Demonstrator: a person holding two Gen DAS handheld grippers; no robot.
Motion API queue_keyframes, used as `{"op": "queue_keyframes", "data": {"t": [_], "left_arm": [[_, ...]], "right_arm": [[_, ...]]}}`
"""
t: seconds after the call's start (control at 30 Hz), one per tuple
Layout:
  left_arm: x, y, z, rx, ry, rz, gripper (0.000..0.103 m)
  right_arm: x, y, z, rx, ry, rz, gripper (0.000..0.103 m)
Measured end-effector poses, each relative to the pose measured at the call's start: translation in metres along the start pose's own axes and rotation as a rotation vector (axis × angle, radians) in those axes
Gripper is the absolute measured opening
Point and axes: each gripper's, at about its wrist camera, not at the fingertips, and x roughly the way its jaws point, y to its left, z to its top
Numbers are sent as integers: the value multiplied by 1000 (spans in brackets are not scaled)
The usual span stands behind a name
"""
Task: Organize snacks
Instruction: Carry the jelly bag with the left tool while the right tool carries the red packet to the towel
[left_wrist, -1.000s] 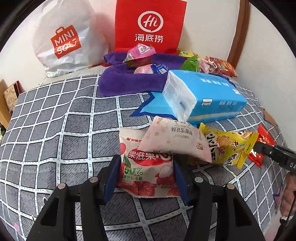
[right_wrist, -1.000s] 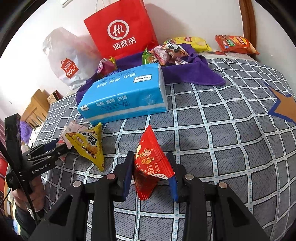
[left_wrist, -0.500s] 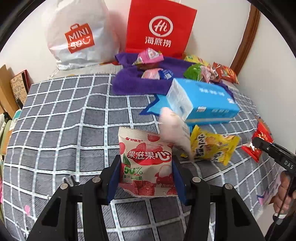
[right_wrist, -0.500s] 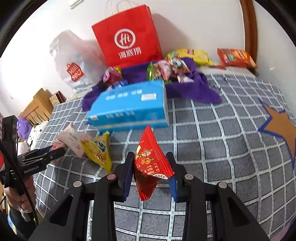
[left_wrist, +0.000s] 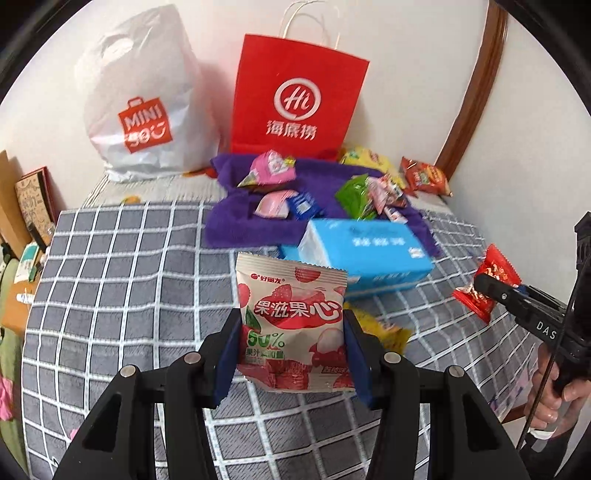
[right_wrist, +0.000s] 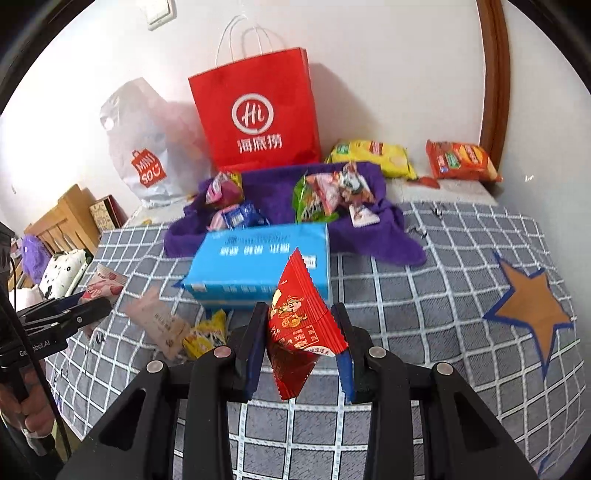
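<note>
My left gripper (left_wrist: 291, 350) is shut on a white and red fruit-jelly pouch (left_wrist: 291, 317), held upright above the checked bedspread. In the right wrist view my right gripper (right_wrist: 301, 343) is shut on a red foil snack packet (right_wrist: 299, 321), also lifted off the bed. The same red packet (left_wrist: 487, 280) shows at the right of the left wrist view, and the jelly pouch (right_wrist: 105, 282) at the left of the right wrist view. A pale pink packet (right_wrist: 159, 325) and a yellow packet (right_wrist: 207, 334) lie on the bed below. A purple towel (left_wrist: 332, 177) at the back holds several snacks.
A blue tissue pack (right_wrist: 258, 266) lies mid-bed before the towel. A red paper bag (left_wrist: 295, 99) and a white plastic bag (left_wrist: 144, 103) stand against the wall. Yellow (right_wrist: 373, 155) and orange (right_wrist: 461, 160) snack bags lie at the back right. An orange star (right_wrist: 532, 306) marks the bedspread.
Both grippers have risen with their packets off the bed. The pale pink packet that lay over the jelly pouch slid off and now rests on the bedspread.
</note>
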Motion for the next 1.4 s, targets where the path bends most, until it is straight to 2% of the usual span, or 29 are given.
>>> {"op": "queue_keyframes", "data": {"t": [0.33,0.67,1.03,1.4], "left_arm": [[1,-17,34,14,-24,-34,49],[11,-26,66,20,-37,-47,49],[26,-31,90,16,-21,-74,49],[41,-34,123,28,-25,-69,49]], "right_arm": [[-18,0,28,-16,-63,-43,34],[-17,-2,56,-27,-95,-44,34],[0,-2,81,-45,-95,-47,34],[31,0,115,-58,-72,-53,34]]}}
